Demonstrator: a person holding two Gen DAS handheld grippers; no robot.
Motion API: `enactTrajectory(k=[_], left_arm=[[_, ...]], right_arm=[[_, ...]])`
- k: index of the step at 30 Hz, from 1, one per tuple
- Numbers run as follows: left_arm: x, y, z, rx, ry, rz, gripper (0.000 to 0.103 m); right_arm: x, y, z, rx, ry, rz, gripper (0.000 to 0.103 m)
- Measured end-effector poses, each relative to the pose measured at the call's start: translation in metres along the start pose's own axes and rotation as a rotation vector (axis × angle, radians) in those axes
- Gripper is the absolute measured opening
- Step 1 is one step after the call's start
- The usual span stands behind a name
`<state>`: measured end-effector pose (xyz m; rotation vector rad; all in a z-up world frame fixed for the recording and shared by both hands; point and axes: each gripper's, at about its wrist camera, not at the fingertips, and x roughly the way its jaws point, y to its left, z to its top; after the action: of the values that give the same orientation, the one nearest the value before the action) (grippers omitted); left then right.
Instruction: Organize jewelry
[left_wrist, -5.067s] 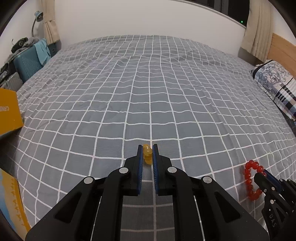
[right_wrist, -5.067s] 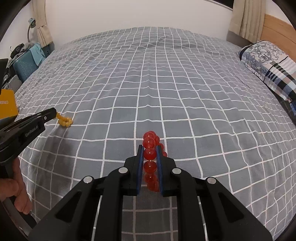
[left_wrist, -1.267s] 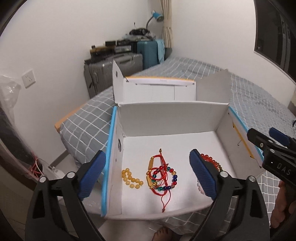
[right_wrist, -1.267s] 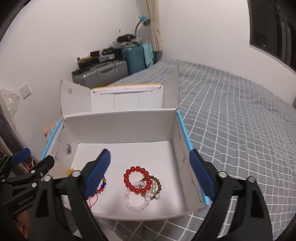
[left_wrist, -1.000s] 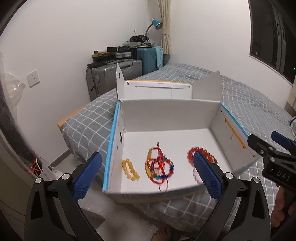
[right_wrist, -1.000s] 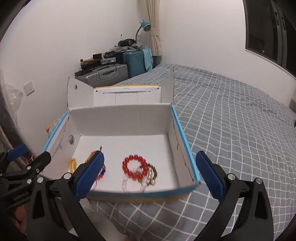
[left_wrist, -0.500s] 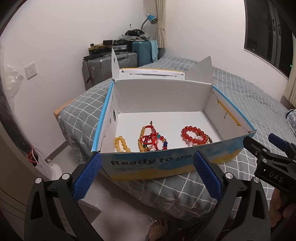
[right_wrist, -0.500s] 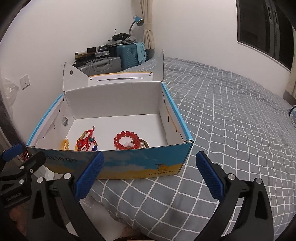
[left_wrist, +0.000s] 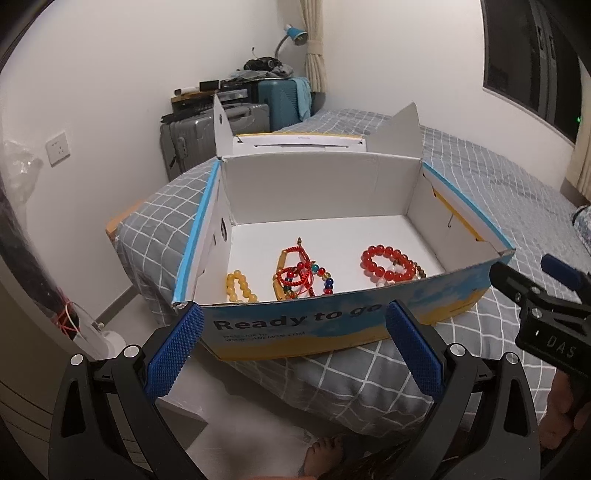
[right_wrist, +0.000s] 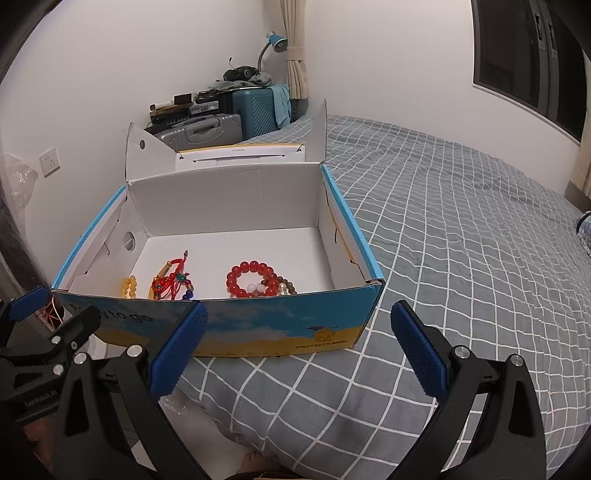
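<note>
An open cardboard box (left_wrist: 295, 325) (right_wrist: 280, 332) with a blue and yellow front sits on the corner of the bed. Inside lie a yellow bead bracelet (left_wrist: 240, 288) (right_wrist: 129, 287), a tangle of red cord and mixed beads (left_wrist: 299, 275) (right_wrist: 171, 282), and a red bead bracelet (left_wrist: 386, 264) (right_wrist: 253, 278) over white and brown beads. My left gripper (left_wrist: 293, 350) is wide open and empty in front of the box. My right gripper (right_wrist: 295, 350) is wide open and empty, also in front of the box; it shows at the right edge of the left wrist view (left_wrist: 535, 295).
The grey checked bed (right_wrist: 461, 221) stretches to the right. Suitcases (left_wrist: 221, 125) and a desk lamp (left_wrist: 291, 35) stand by the wall behind the box. The box lid flaps (right_wrist: 229, 151) stand up at the back. A bare foot (left_wrist: 325, 448) is on the floor below.
Both grippers went from shut on bracelets over the bed to open and empty. In the last second they drew back and lower from the box, so its front wall now faces me.
</note>
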<state>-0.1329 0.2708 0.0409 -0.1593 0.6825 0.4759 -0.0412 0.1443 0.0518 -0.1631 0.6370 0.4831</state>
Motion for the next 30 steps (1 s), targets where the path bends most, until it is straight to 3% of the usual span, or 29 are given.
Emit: enactTrajectory(k=[8, 30], left_arm=[[0.0009, 0.0052, -0.0014, -0.040, 0.002, 0.004, 0.097], [0.0029, -0.0011, -0.0028, -0.033, -0.003, 0.026, 0.097]], right_arm=[[-0.0008, 0.0011, -0.0016, -0.006, 0.005, -0.006, 0.095], [0.0028, 0.0023, -0.0041, -0.006, 0.014, -0.004, 0.095]])
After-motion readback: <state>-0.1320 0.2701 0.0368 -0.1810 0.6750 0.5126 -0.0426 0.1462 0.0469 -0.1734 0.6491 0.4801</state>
